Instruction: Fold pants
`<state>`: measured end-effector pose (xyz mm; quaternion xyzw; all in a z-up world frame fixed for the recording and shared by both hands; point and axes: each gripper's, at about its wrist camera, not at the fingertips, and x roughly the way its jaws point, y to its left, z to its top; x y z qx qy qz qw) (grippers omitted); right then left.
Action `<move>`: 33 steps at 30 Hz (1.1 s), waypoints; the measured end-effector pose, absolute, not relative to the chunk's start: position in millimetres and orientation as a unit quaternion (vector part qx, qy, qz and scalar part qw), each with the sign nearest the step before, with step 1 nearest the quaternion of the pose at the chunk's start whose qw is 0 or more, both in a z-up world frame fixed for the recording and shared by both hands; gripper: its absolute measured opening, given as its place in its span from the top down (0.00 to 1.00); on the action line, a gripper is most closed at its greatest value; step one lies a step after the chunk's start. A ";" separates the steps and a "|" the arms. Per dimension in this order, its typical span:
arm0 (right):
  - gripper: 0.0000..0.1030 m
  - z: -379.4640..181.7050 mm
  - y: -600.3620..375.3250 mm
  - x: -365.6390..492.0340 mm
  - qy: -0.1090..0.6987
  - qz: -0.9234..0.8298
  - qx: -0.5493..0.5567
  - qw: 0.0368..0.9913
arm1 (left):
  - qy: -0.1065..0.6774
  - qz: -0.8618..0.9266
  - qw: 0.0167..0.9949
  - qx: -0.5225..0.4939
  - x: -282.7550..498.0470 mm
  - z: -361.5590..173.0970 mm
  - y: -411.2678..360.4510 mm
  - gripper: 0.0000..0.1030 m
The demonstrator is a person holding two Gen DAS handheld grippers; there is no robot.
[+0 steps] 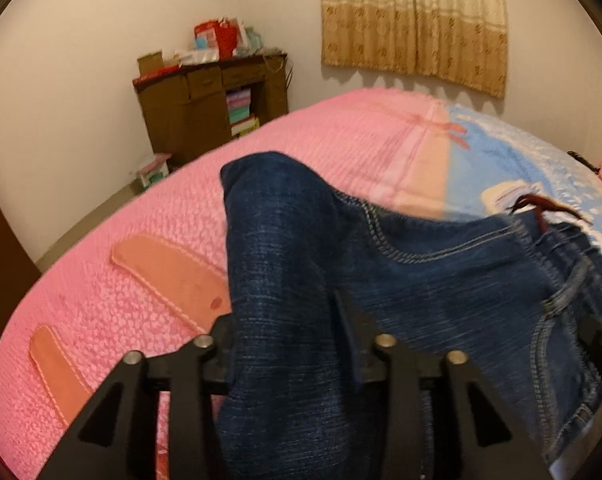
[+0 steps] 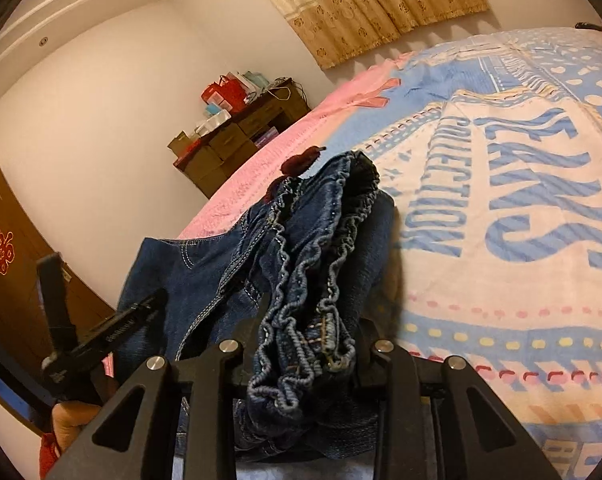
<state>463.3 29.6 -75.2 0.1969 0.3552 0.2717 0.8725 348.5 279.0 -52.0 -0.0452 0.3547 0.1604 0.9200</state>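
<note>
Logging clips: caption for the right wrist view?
Right gripper clamps the jeans' elastic waistband above the bedspread.

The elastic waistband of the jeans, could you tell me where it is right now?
In the right wrist view, the elastic waistband sits bunched centre-frame in the right claw, above the blue lettered bedspread.

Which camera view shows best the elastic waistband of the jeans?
The right wrist view shows it best: the gathered elastic waistband runs between the right gripper fingers, with ruffles and stitching clear. The left wrist view shows mainly a jeans leg in the left gripper; the waistband appears only partly at the right edge.
</note>
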 end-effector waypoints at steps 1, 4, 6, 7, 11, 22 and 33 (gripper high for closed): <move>0.69 -75.5 29.8 464.8 0.357 0.271 0.197 0.872 | 0.362 0.168 0.916 -0.053 350.0 -53.7 282.3 0.36; 0.67 -81.1 26.9 469.9 0.368 0.270 0.209 0.865 | 0.384 0.198 0.897 -0.093 354.0 -58.6 299.1 0.00; 0.66 -84.4 24.9 473.7 0.375 0.270 0.218 0.860 | 0.395 0.193 0.891 -0.114 356.5 -63.1 306.0 0.00; 0.65 -85.4 24.7 472.8 0.377 0.269 0.220 0.859 | 0.396 0.196 0.891 -0.105 356.9 -63.3 302.5 0.00; 0.60 -90.3 20.7 476.9 0.385 0.271 0.237 0.850 | 0.396 0.210 0.890 -0.079 358.4 -63.8 291.3 0.00; 0.56 -58.0 -0.5 435.2 0.285 0.173 0.215 0.918 | 0.389 0.179 0.901 -0.078 327.2 -50.4 293.2 0.00; 0.71 -36.2 95.3 404.6 0.287 0.223 -0.041 0.931 | 0.377 0.156 0.912 -0.036 278.6 -38.1 265.3 0.00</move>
